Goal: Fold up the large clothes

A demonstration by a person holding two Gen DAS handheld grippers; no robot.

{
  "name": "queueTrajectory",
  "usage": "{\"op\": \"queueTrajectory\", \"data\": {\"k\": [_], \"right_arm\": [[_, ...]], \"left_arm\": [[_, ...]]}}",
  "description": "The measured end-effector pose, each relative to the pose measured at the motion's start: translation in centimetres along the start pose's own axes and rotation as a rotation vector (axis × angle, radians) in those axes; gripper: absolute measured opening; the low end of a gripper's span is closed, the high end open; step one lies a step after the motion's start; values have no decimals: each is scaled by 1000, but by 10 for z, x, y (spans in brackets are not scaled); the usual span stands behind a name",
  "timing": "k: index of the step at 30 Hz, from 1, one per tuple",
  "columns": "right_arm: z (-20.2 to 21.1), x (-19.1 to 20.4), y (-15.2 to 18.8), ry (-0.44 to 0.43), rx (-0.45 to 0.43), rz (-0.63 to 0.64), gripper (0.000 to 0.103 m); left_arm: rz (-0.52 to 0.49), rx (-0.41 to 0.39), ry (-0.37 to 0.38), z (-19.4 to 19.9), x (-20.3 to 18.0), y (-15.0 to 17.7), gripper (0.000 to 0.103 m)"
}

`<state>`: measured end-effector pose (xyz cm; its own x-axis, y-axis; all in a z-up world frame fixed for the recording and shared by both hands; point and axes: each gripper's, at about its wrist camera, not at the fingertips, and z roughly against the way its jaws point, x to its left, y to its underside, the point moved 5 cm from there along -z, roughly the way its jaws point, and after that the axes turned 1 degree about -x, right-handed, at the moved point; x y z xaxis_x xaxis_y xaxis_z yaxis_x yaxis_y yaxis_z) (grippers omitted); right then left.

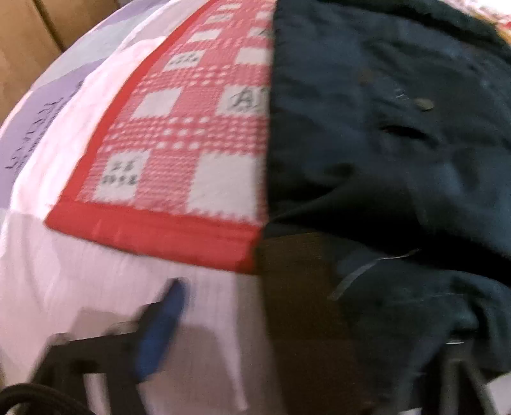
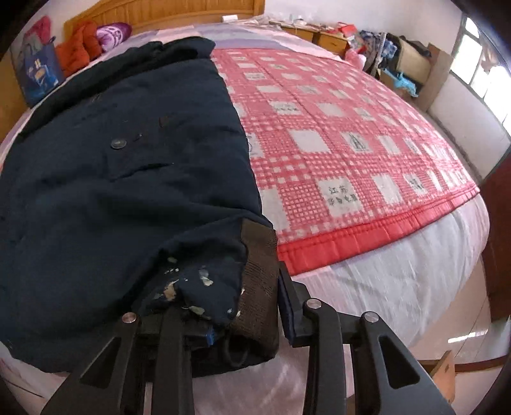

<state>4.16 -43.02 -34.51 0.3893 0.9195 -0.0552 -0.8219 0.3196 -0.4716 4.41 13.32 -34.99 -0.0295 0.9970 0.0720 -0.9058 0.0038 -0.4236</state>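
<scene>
The dark navy coat point(image 2: 121, 166) lay on the red checked quilt point(image 2: 335, 153). The right gripper point(image 2: 246, 306) pinched its brown knit cuff point(image 2: 260, 277). The left gripper point(image 1: 287, 351) was blurred, so I cannot tell its jaws' state.

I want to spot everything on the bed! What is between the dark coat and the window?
In the right wrist view, the red checked blanket lies between the dark coat and the window.

A home bedroom is showing here: a bed point(image 2: 399, 274) with a wooden headboard point(image 2: 166, 12) is filling the view, a red checked quilt point(image 2: 335, 143) is lying on it, and cluttered cabinets point(image 2: 322, 36) are standing beside a window point(image 2: 482, 64).
</scene>
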Motion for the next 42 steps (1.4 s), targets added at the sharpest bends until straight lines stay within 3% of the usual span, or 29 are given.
{"op": "queueTrajectory", "data": {"k": [2, 3, 4, 8, 18, 26, 30, 32, 33, 34, 42], "right_arm": [[-6, -21, -2, -4, 20, -84, 34], [-7, -29, -3, -21, 19, -123, 32], [-6, -32, -3, -37, 18, -138, 20], [8, -24, -5, -39, -7, -84, 19], [50, -18, -16, -49, -78, -18, 18], [7, -10, 15, -14, 45, 80, 21], [3, -17, 23, -35, 15, 36, 25], [-2, -18, 24, -38, 29, 11, 25], [-3, -18, 23, -35, 34, 10, 17], [-2, -17, 20, -45, 37, 5, 16], [46, -21, -3, -53, -49, 33, 15]], "left_arm": [[-41, -14, 26, 4, -10, 0, 22], [-53, -25, 15, 5, -11, -1, 20], [-39, -27, 23, 6, -9, -1, 19], [7, -31, 46, 16, -2, -2, 15], [-49, -53, 60, 42, 0, -6, 15], [-20, 5, 47, 17, -4, 8, 15], [-20, 14, 42, 8, -5, 10, 16], [-18, 21, 38, 5, -5, 9, 16], [-7, 25, 39, 5, -4, 8, 16], [1, 27, 43, 6, -3, 6, 16], [-14, -41, 82, 54, 6, -7, 16]]}}
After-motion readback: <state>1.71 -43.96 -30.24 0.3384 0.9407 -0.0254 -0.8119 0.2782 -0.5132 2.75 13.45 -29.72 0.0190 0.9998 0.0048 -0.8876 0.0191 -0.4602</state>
